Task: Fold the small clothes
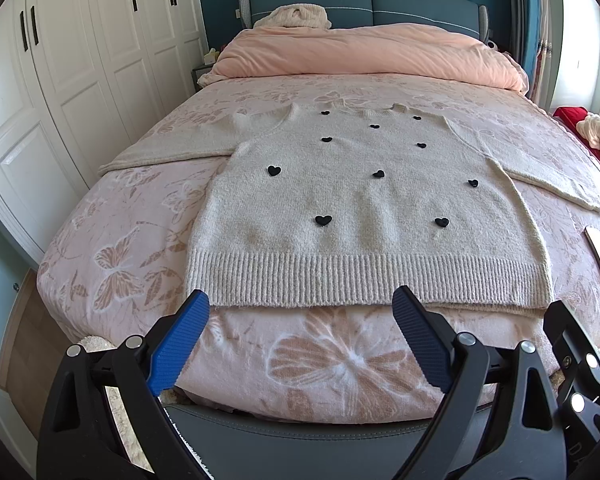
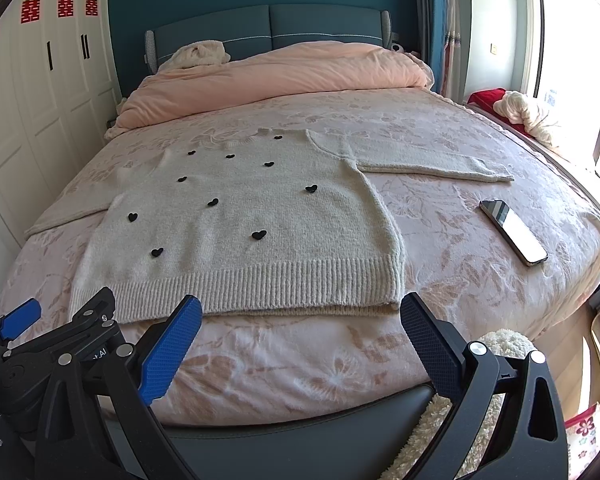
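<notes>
Both grippers, left and right, are hovering wide apart and empty near the ribbed hem of the cream knit sweater with black hearts, lying flat on the pink floral bedspread; folding not begun; next move likely calls for pinching a sleeve or hem corner

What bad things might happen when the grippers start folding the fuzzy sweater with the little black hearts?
1. The phone lies on the bedspread just right of the sweater; a swung sleeve may well drag or knock it.
2. The ribbed hem sits near the bed's foot edge, so a tug toward the open left hand-held gripper or right hand-held gripper might slide the sweater off.
3. The raised hearts could snag a fingertip.
</notes>
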Motion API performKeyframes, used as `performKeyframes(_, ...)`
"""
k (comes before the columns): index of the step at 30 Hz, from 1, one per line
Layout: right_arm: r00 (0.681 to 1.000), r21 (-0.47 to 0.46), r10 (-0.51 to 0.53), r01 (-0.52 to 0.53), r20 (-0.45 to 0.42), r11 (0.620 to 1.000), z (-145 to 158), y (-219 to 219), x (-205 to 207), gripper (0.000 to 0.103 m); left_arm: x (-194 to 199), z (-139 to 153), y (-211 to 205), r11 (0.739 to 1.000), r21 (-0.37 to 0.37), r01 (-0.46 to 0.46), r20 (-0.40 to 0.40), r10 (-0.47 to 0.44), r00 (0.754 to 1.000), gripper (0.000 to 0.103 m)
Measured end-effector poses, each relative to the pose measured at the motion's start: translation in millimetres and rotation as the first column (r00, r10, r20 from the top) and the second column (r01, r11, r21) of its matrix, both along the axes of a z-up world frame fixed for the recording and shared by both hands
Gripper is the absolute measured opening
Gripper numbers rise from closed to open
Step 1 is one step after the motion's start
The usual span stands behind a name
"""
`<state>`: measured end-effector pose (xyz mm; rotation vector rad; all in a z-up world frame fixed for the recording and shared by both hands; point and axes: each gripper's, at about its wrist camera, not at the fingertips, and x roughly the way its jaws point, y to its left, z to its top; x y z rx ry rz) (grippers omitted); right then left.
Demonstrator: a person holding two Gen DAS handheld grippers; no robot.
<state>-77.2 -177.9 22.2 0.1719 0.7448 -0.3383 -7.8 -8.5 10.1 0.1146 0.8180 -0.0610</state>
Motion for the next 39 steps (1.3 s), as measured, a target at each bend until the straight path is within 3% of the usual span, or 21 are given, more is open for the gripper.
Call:
performKeyframes(22,1.0,0.007,-0.002,0.002,-0.012,1.0,-4.2,-1.0,0.0,0.098,2.7,-2.2,2.4,1.0,0.003,-0.006,-0.012,0.006,1.0,0.09)
performKeyframes(35,0.992,0.091,0.011,0.0,-0.123,0.996,-51.9,-15.5,43.9,0.098,37.1,-41.7,-11.6,0.998,0.066,-0.012,-0.109,0.019,0.994,0.09)
performKeyframes(37,0.992,0.121,0.058,-0.044,-0.114,0.992,-51.1,-25.6,58.8,0.098,47.2,-42.3,-14.5,0.999,0.053,-0.012,-0.116,0.018,0.993,0.091)
performKeyframes(39,0.994,0.143,0.071,-0.06,-0.077,0.988,-44.5,-50.0,75.6,0.098,59.6,-34.4,-12.0,0.999,-0.021,-0.033,-0.103,0.031,0.994,0.092)
